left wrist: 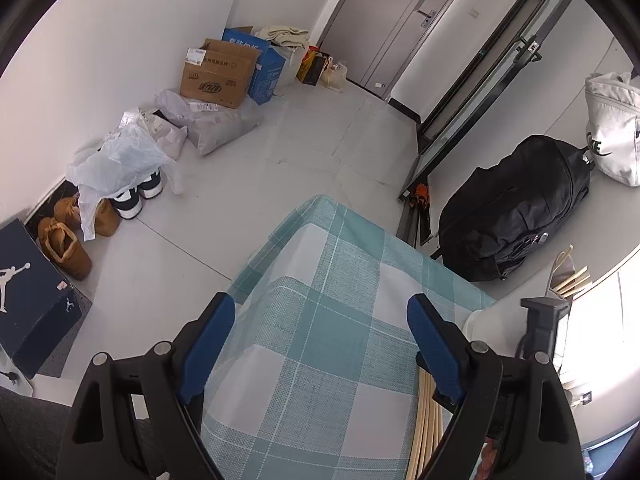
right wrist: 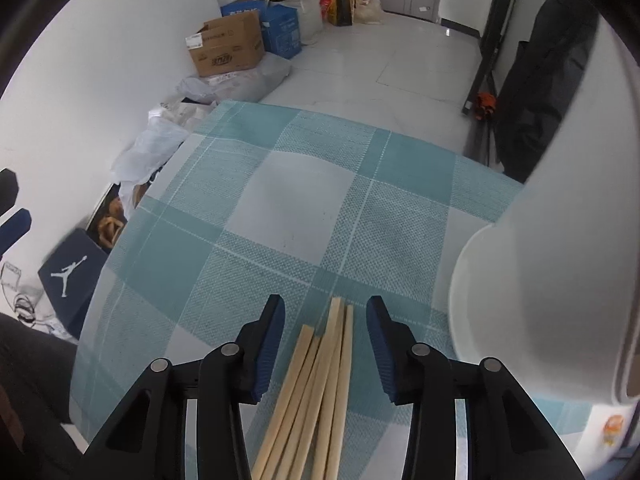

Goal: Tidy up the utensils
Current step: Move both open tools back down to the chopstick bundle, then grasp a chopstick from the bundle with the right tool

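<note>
Your right claw [right wrist: 326,344] gapes wide around the chopsticks [right wrist: 316,392] on the tabletop [right wrist: 304,200], gripping nothing; your left claw [left wrist: 320,344] hangs spread and empty.

White plain walls [left wrist: 132,32] meet a pale grey tiled floor [left wrist: 320,136]. A grey flush door [left wrist: 384,20] stands closed at the far end, beside a dark-framed glass sliding door [left wrist: 480,92]. Daylight enters from the right. A teal-and-white checked tablecloth [right wrist: 304,200] covers the table.
</note>
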The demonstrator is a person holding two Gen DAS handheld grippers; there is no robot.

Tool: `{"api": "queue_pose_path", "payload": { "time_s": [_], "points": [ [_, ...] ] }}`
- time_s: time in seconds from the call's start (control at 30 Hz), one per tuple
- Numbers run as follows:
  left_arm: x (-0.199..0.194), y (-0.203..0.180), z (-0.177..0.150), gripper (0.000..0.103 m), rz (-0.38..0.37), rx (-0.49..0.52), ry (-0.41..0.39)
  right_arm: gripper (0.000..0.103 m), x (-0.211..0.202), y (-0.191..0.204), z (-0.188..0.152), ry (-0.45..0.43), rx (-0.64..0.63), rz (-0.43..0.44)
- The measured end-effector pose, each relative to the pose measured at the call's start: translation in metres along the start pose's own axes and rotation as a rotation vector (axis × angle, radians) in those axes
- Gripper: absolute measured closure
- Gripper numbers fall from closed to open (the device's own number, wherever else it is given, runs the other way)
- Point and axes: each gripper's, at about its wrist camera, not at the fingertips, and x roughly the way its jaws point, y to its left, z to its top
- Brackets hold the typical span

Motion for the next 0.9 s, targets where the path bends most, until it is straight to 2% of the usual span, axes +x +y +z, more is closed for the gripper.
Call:
{"api": "queue_pose_path", "payload": {
  "time_s": [0.07,0.1,0.17,0.2,0.43,0.63,0.8,0.9],
  "points": [
    [0.002,0.004,0.002,0.018,-0.003,-0.016,0.012,0.078,0.004,0.001,0.0,0.02,0.0,-0.007],
    [0.002,0.005,0.003,0.018,-0.005,-0.022,0.013,0.08,0.004,0.001,0.001,0.016,0.002,-0.019],
    [0.002,0.007,0.004,0.018,-0.005,-0.032,0.014,0.092,0.003,0.0,0.001,0.015,0.009,-0.023],
    [0.002,0.008,0.005,0.018,-0.005,-0.037,0.015,0.095,0.003,-0.001,0.001,0.014,0.017,-0.025],
    [0.007,0.007,0.003,0.018,-0.004,-0.036,0.033,0.097,-0.018,-0.005,0.006,-0.072,0.064,0.013],
    [0.015,-0.007,-0.006,0.018,0.008,0.041,0.076,0.097,-0.071,-0.01,0.004,-0.265,0.105,0.071],
    [0.028,-0.023,-0.021,0.018,0.009,0.125,0.17,0.097,-0.12,-0.027,-0.014,-0.468,0.167,0.112],
    [0.033,-0.039,-0.035,0.018,0.003,0.198,0.218,0.097,-0.139,-0.034,-0.028,-0.539,0.181,0.111]
  ]
}}
